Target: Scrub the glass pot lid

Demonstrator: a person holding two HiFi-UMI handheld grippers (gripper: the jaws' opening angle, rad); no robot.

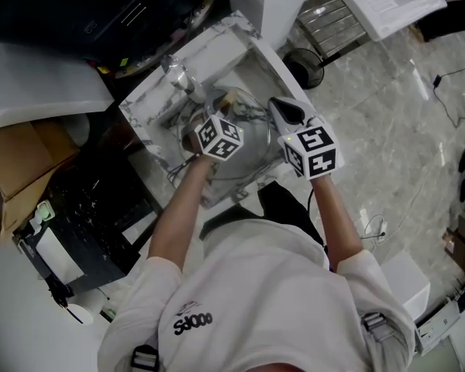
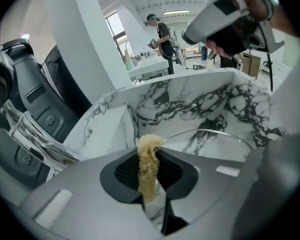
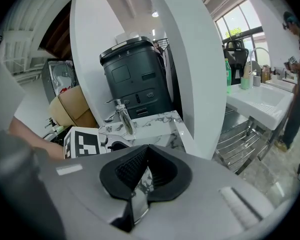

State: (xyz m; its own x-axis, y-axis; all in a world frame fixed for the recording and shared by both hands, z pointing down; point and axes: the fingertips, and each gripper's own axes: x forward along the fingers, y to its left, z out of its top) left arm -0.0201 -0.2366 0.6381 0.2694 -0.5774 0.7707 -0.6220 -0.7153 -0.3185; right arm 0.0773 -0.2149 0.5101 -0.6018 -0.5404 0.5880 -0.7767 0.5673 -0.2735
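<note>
Marble sink held the glass pot lid, its rim pinched in the right gripper, just ahead of the left gripper, which clamped a fibrous scrub pad.

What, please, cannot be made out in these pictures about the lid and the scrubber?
- Left gripper view: the left gripper hides whether the scrubber touches the glass pot lid.
- Right gripper view: only an edge-on sliver of the lid shows in the right gripper.
- Head view: both grippers cover much of the lid.
</note>
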